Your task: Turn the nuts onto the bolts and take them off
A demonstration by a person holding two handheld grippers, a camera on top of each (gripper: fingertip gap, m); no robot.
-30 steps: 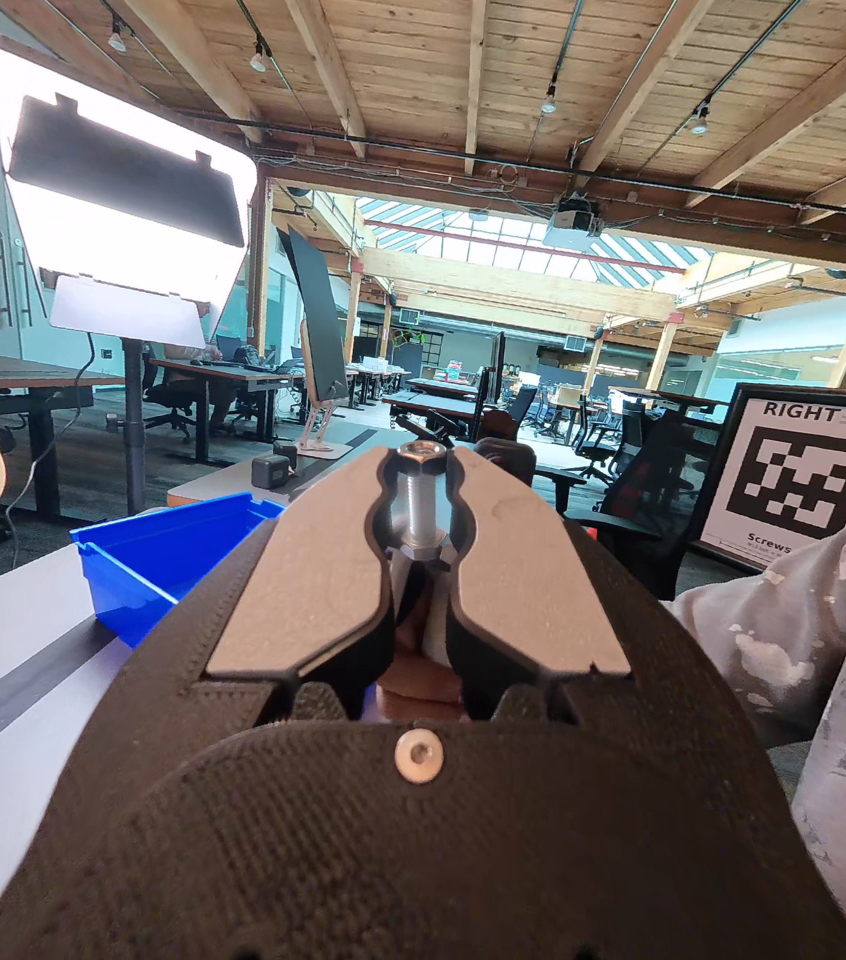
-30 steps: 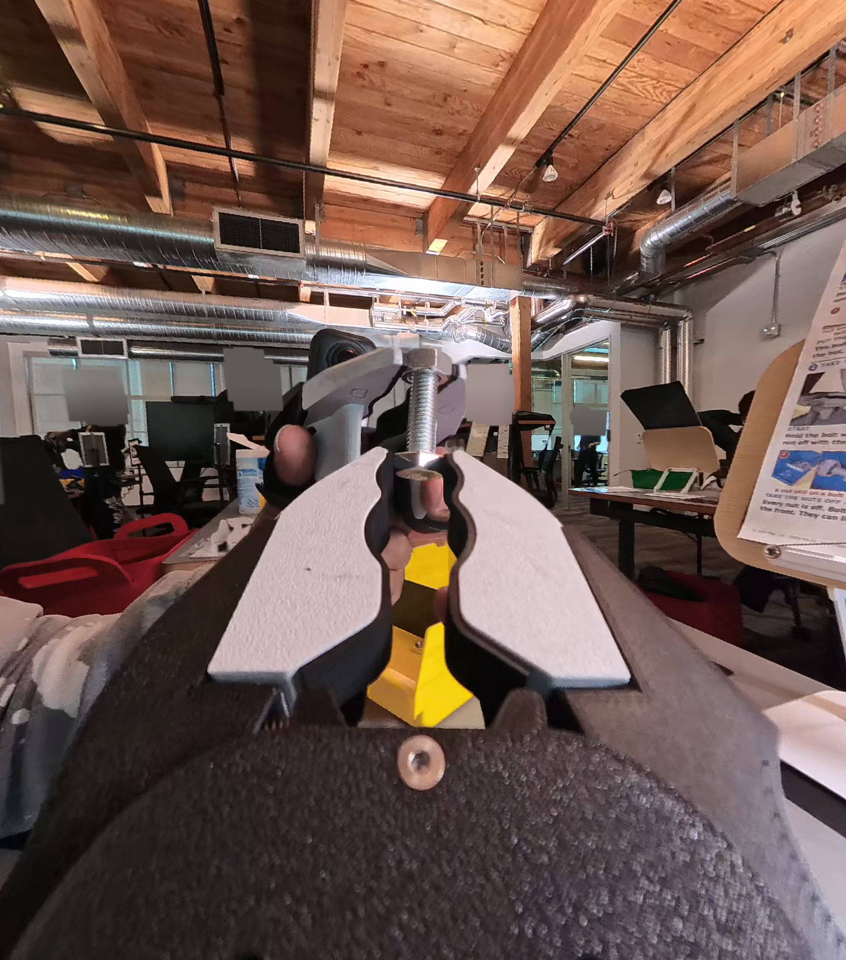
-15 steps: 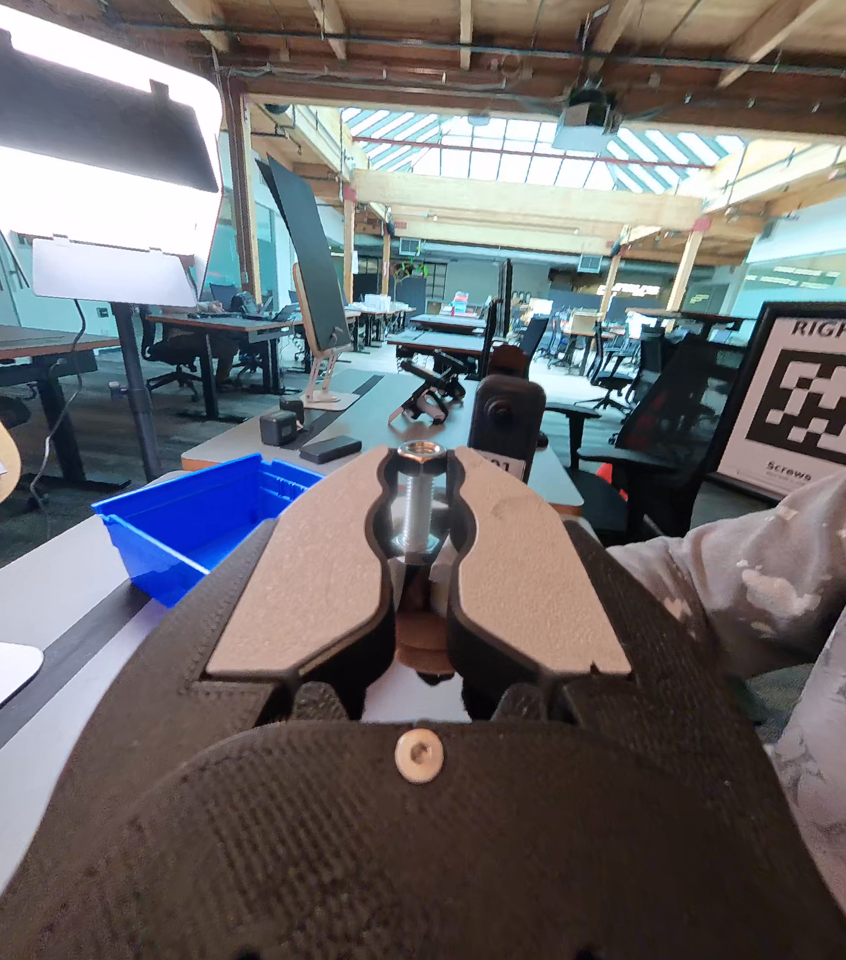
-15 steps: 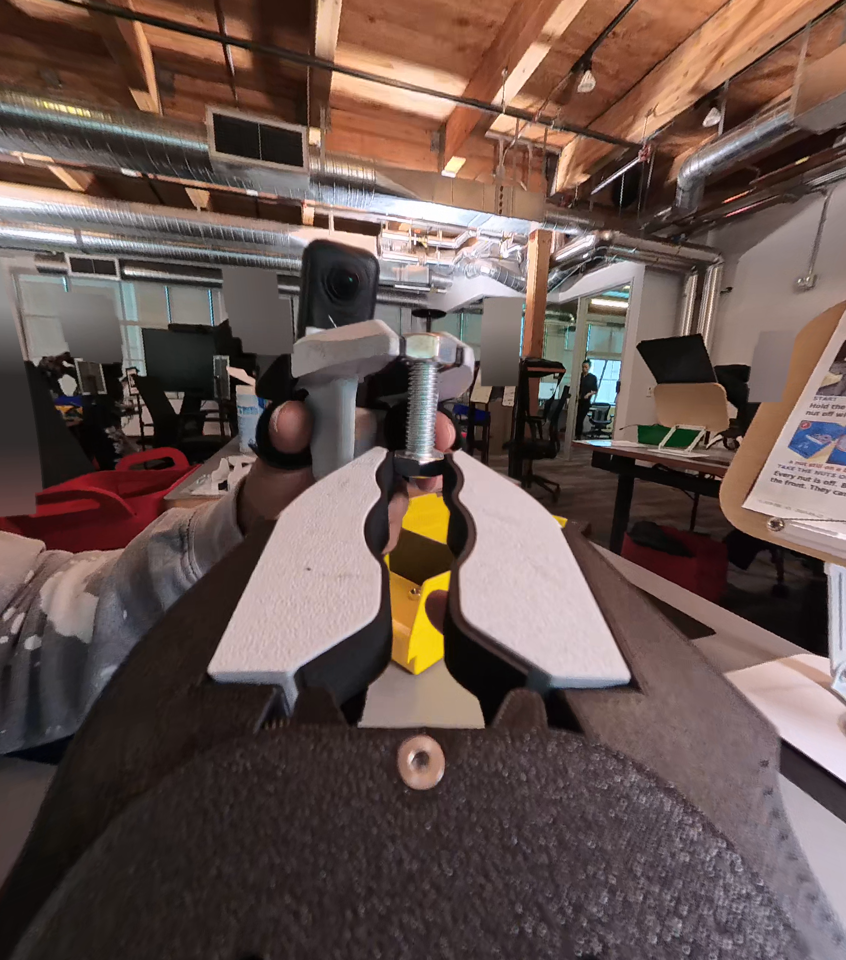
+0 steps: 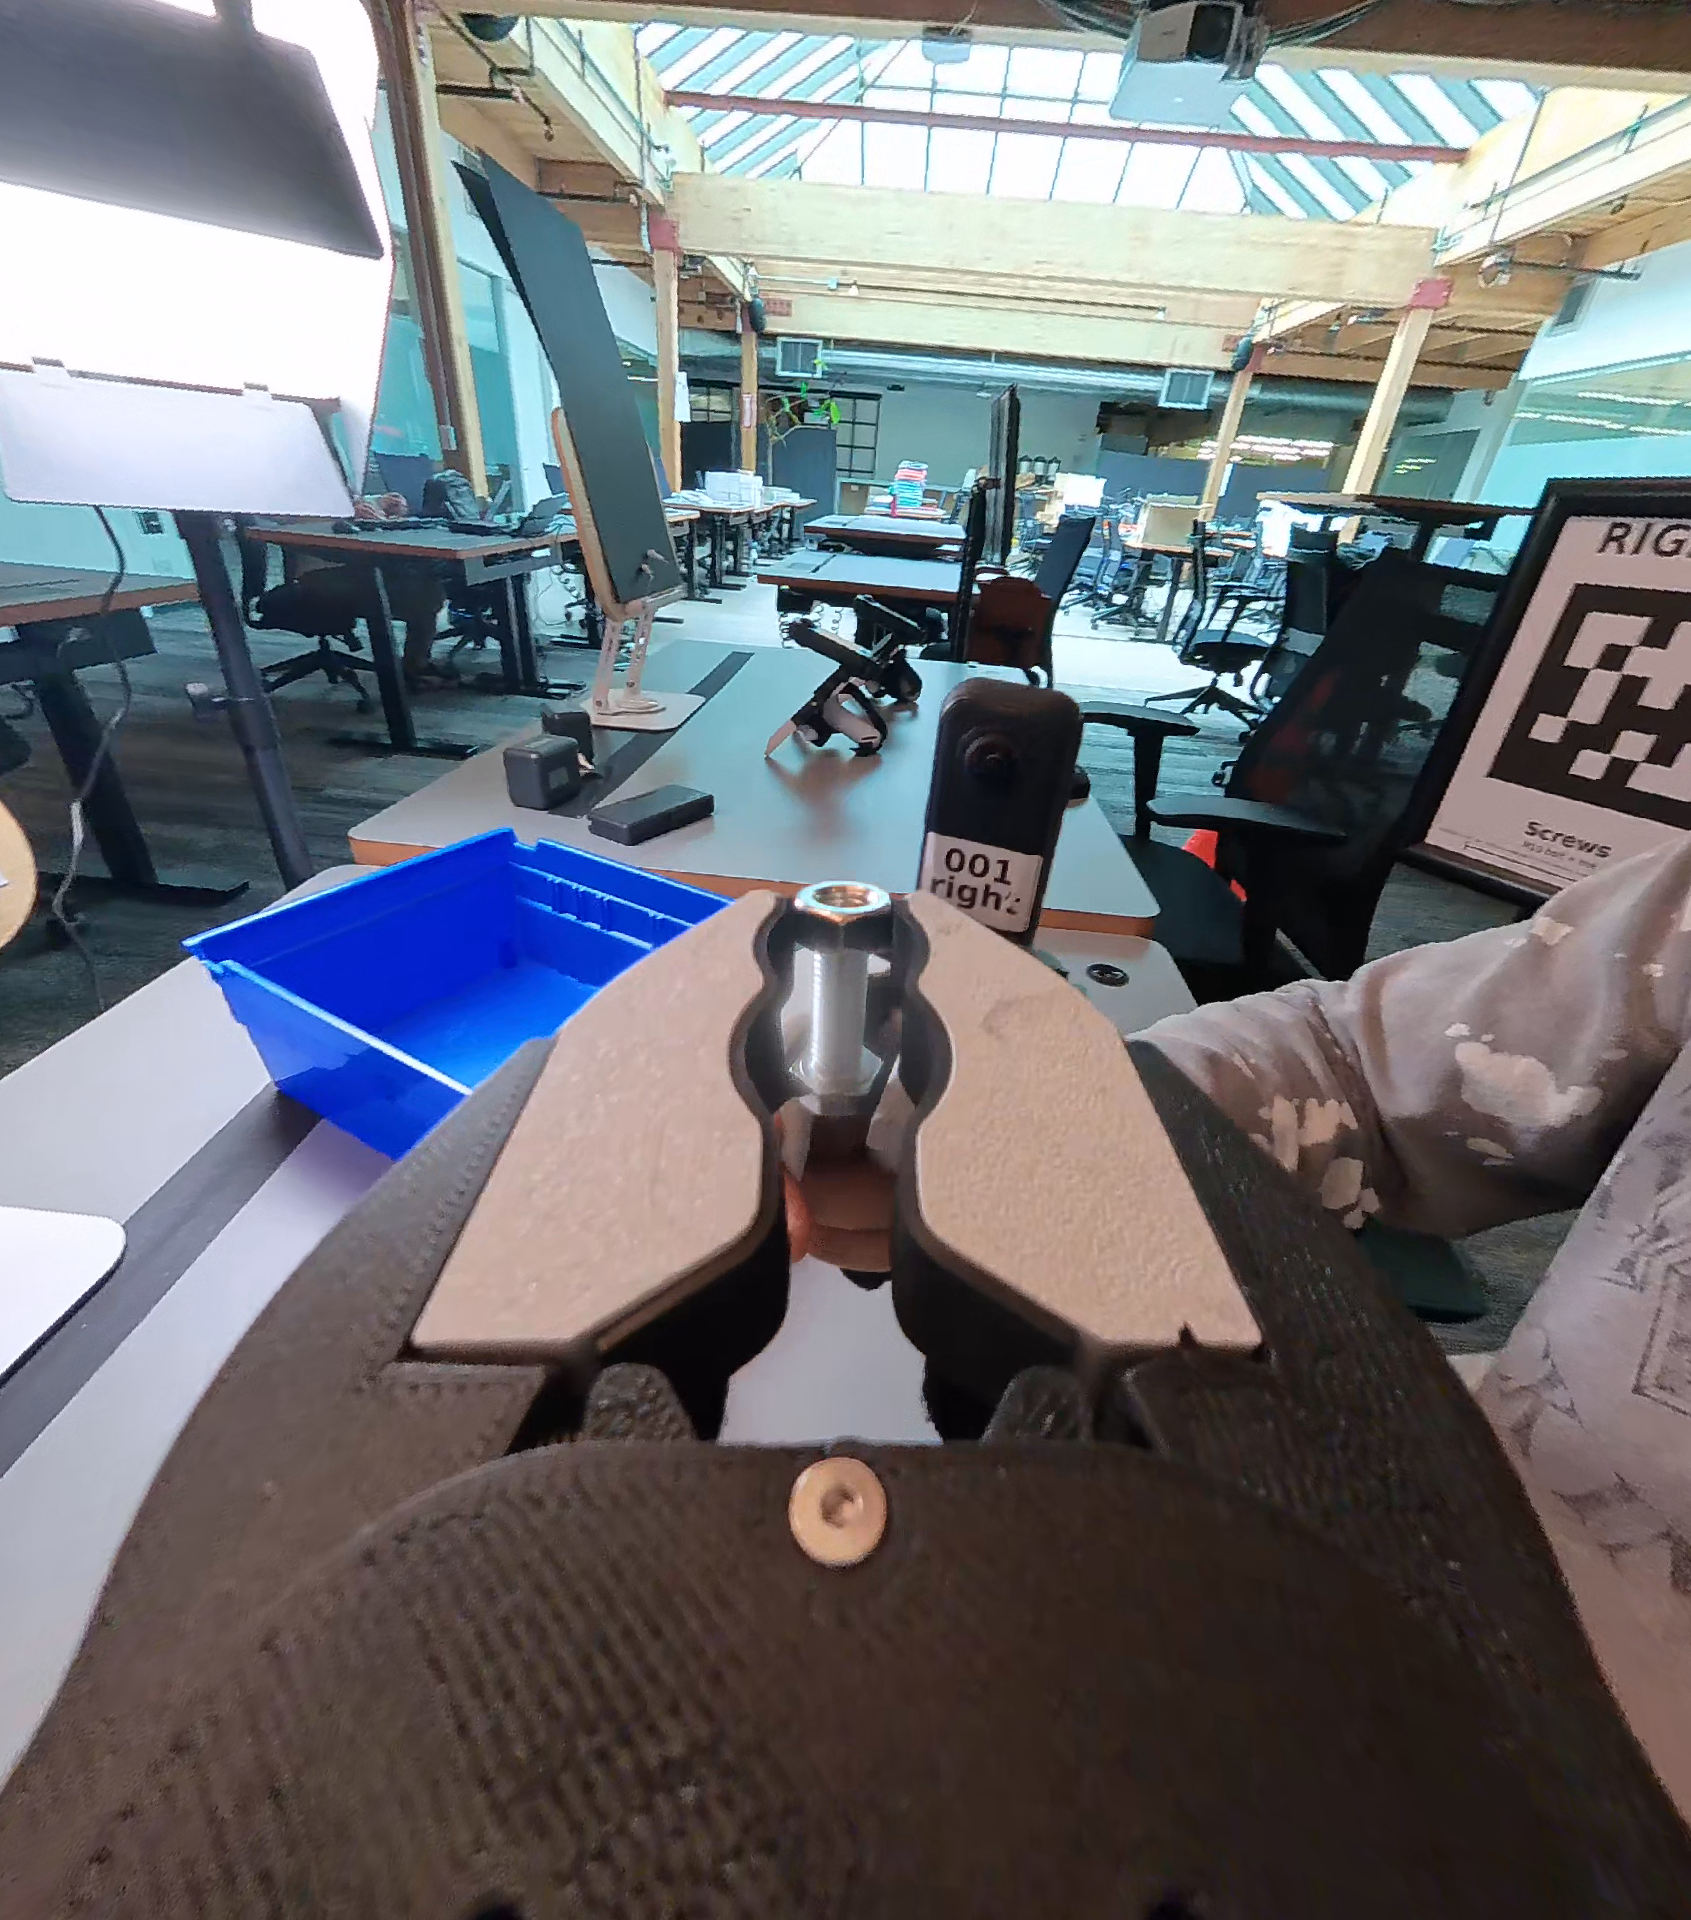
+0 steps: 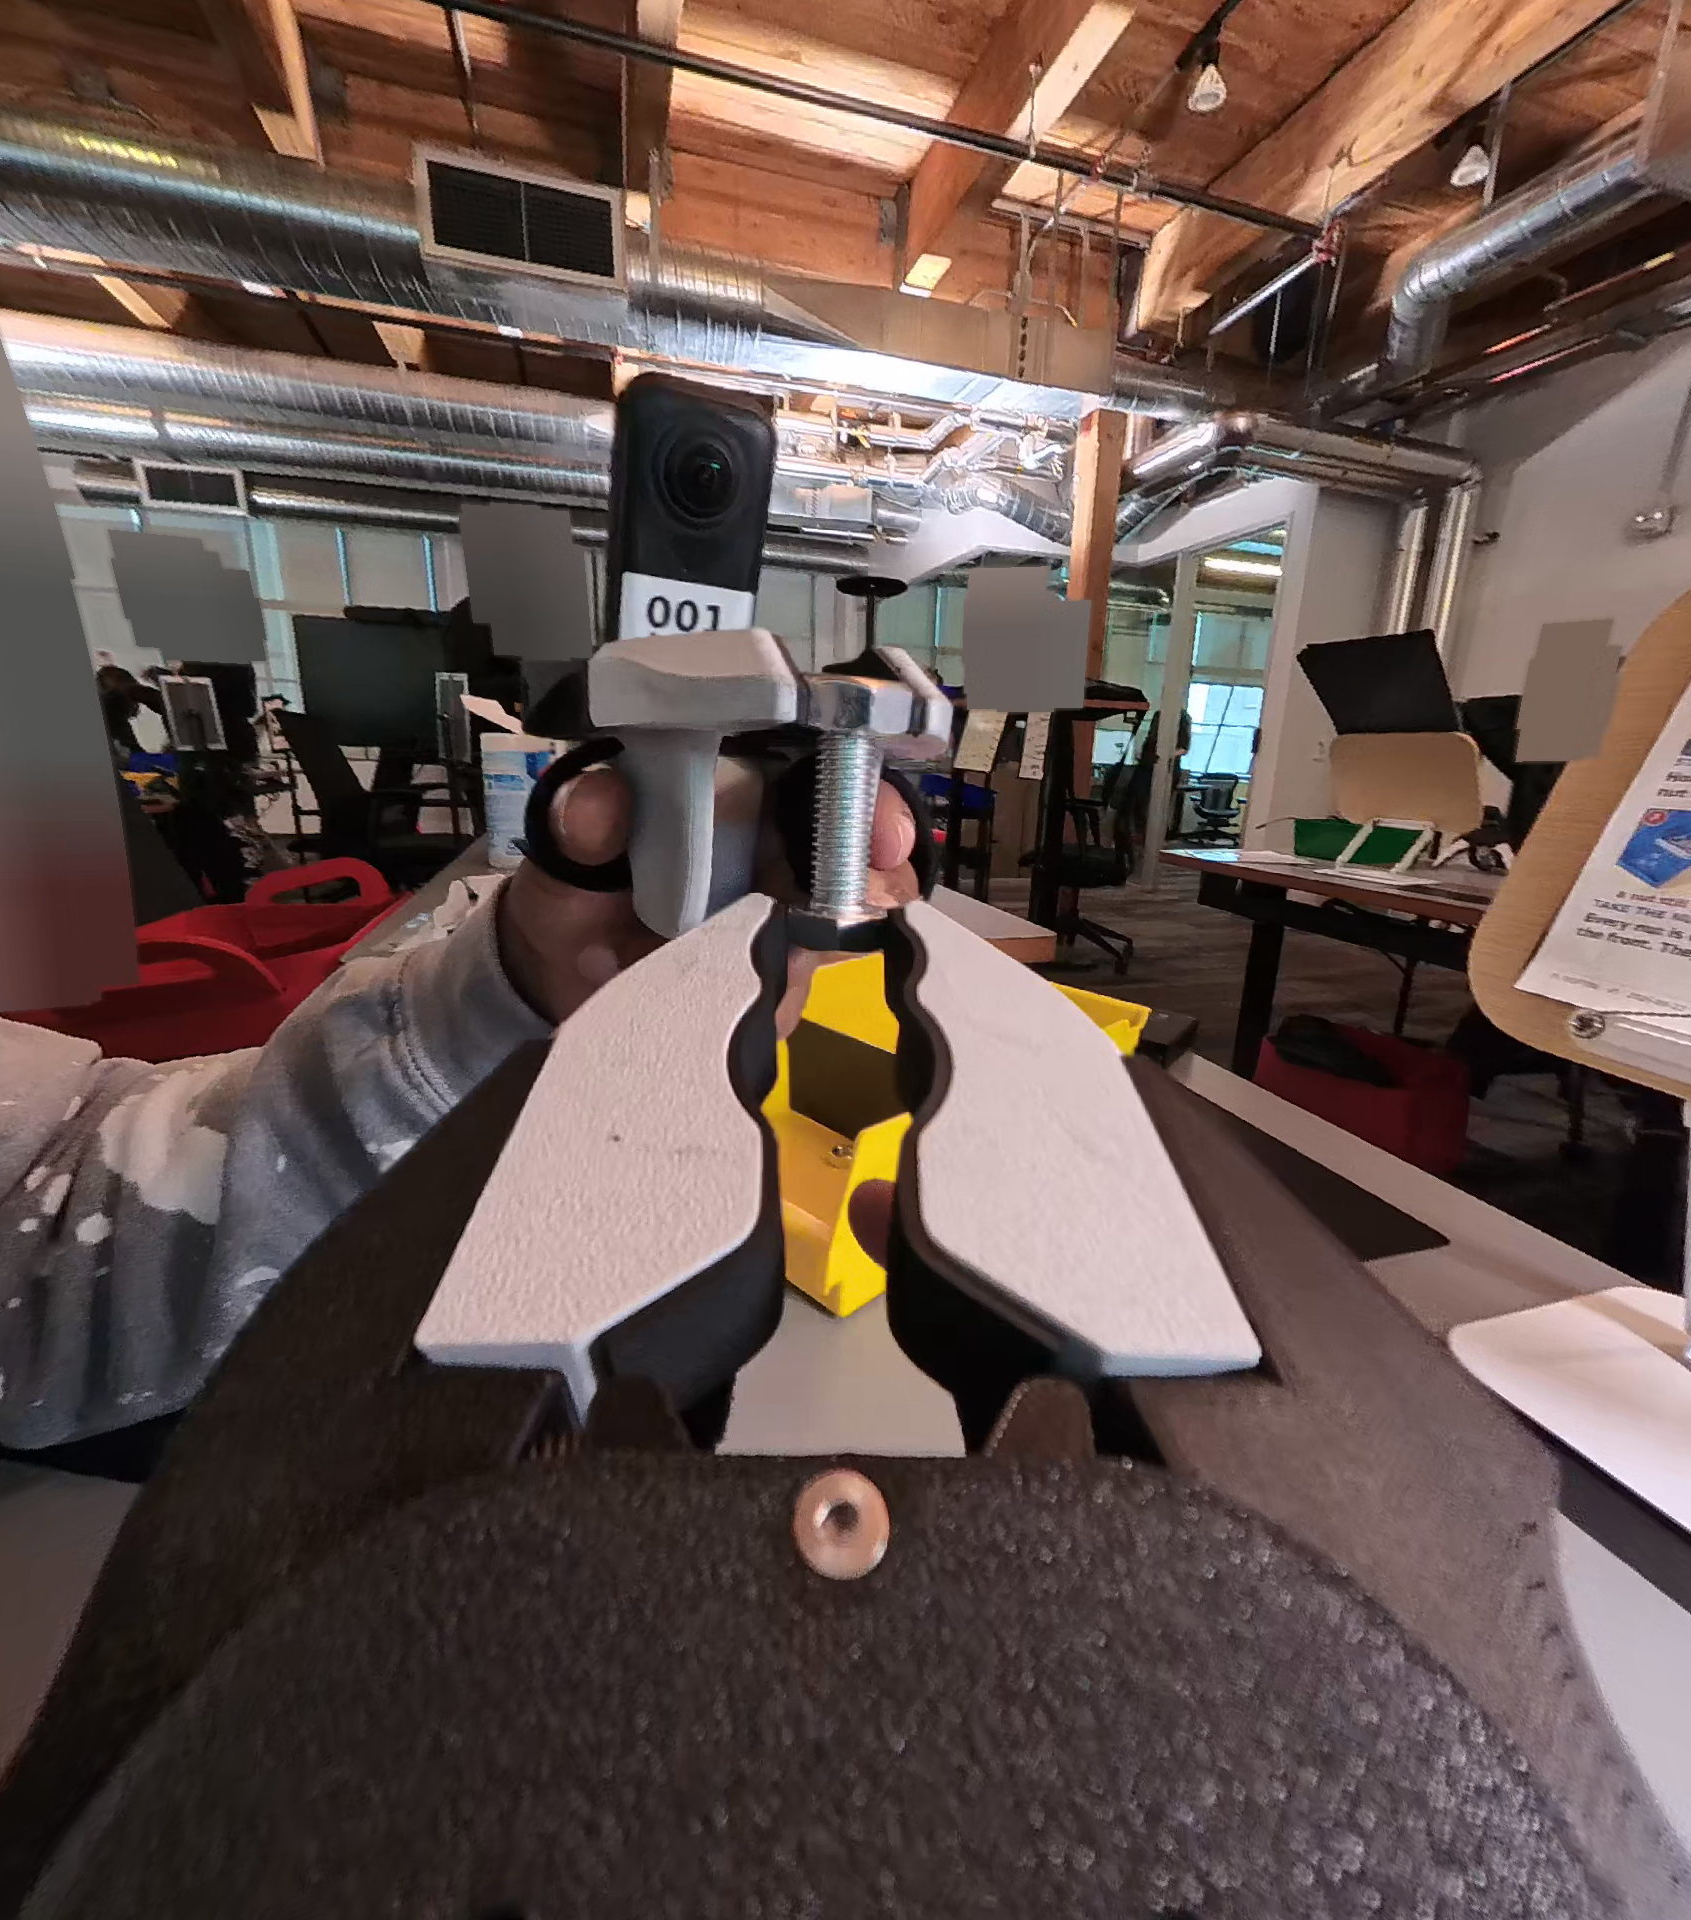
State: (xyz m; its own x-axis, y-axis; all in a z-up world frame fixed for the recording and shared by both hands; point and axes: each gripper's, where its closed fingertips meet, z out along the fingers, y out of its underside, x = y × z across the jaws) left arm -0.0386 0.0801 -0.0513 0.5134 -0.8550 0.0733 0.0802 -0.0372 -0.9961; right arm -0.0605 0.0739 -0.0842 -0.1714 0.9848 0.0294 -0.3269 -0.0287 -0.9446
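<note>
A silver bolt [image 5: 823,1003] stands upright between my two grippers. My left gripper [image 5: 839,925] is shut on the bolt's hex head [image 5: 839,906]. In the right wrist view the left gripper [image 6: 820,696] shows from the front, a hand around its handle, with the threaded bolt [image 6: 846,821] hanging down from it. My right gripper [image 6: 839,927] is shut on the nut [image 6: 833,923] at the lower end of the thread. In the left wrist view the nut [image 5: 825,1081] sits low between my fingers, and the right gripper's jaws are hidden.
A blue bin [image 5: 467,977] stands on the grey table at left. A yellow bin [image 6: 830,1143] sits on the table behind the right gripper. An instruction sheet on a wooden stand [image 6: 1672,862] is at right. A framed marker board [image 5: 1651,717] stands beyond a grey sleeve [image 5: 1443,1091]. Left and right tips are no more than a few centimetres apart.
Both grippers have tilted downward, so more of the table and both bins shows. Both keep their hold on the bolt and nut. The left gripper looks slightly farther from the right.
</note>
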